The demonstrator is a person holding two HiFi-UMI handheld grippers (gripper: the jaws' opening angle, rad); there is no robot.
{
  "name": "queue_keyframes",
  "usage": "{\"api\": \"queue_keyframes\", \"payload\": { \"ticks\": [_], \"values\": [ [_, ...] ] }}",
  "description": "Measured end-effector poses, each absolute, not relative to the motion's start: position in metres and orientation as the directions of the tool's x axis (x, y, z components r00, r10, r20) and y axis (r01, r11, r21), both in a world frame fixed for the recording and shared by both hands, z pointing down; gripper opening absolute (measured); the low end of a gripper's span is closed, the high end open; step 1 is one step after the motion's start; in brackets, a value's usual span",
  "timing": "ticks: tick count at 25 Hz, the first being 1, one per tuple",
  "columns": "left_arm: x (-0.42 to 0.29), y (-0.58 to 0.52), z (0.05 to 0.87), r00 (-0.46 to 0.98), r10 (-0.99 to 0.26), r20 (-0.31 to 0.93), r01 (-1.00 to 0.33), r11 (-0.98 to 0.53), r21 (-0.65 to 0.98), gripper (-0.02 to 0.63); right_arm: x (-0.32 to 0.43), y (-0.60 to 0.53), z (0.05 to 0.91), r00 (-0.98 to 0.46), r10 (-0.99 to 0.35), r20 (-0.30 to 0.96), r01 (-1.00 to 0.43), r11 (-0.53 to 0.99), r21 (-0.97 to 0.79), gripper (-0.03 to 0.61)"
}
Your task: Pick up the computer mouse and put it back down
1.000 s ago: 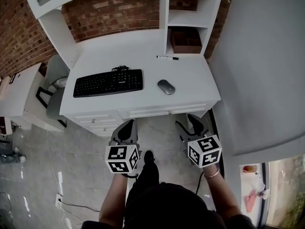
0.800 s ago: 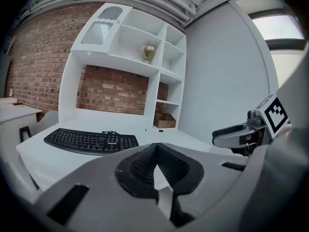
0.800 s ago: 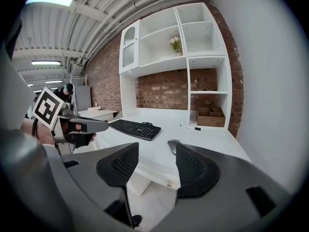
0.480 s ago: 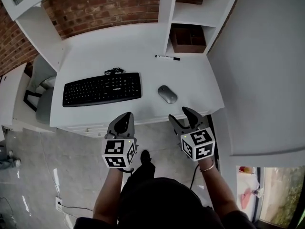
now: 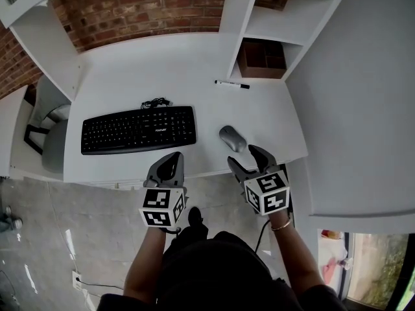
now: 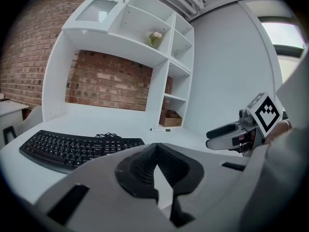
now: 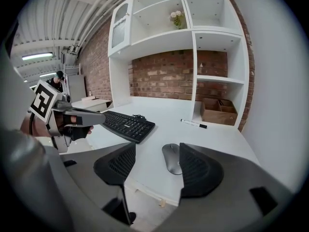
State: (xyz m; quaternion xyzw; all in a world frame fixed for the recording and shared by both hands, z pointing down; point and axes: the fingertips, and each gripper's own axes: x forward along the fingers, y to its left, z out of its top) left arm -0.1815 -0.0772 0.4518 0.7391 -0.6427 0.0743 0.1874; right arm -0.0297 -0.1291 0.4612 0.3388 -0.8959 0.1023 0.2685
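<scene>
Both grippers are hovering at the near edge of the white desk [image 5: 162,70], neither touching anything. The computer mouse [image 5: 232,138] sits flat on the desk just ahead of the right gripper [image 5: 242,154], a bit off toward its left jaw when seen from the head view.

The right gripper view is where you actually get the jaw state. Its jaws are wide apart and opening, with the mouse lying beyond the gap, not between the pads, and its far side tucked behind the right jaw. Nothing is gripped there.

The left gripper [image 5: 170,157] is closed with nothing in it. Its own view shows the two pads meeting at the tips, and from above it just looks like one grey wedge. The black keyboard [image 5: 139,129] lies ahead of it and slightly to its left.

Funny thing is the left gripper view doesn't show the mouse at all, since its own jaws block that patch of desk. It does catch the other gripper off to its right.

Both gripper views show a little bunch of flowers [image 7: 177,18] on an upper shelf, which the head view cuts off. The head view gives the clearest look at the marker [image 5: 231,83] lying well ahead of the right gripper, with the brown box [image 5: 260,58] in the cubby behind it.
</scene>
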Motion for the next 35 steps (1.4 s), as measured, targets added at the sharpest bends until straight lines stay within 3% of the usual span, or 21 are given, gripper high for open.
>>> {"api": "queue_keyframes", "payload": {
  "ticks": [17, 35],
  "values": [
    [-0.193, -0.101, 0.466, 0.153, -0.910, 0.385, -0.979, -0.085, 0.188, 0.009, -0.035, -0.168, 0.496, -0.565, -0.500, 0.656, -0.608, 0.790, 0.079, 0.265],
    [-0.193, -0.135, 0.486, 0.074, -0.891, 0.448, -0.980, 0.018, 0.198, 0.009, -0.041, -0.200, 0.549, -0.563, -0.333, 0.756, -0.515, 0.857, -0.006, 0.267]
  ]
}}
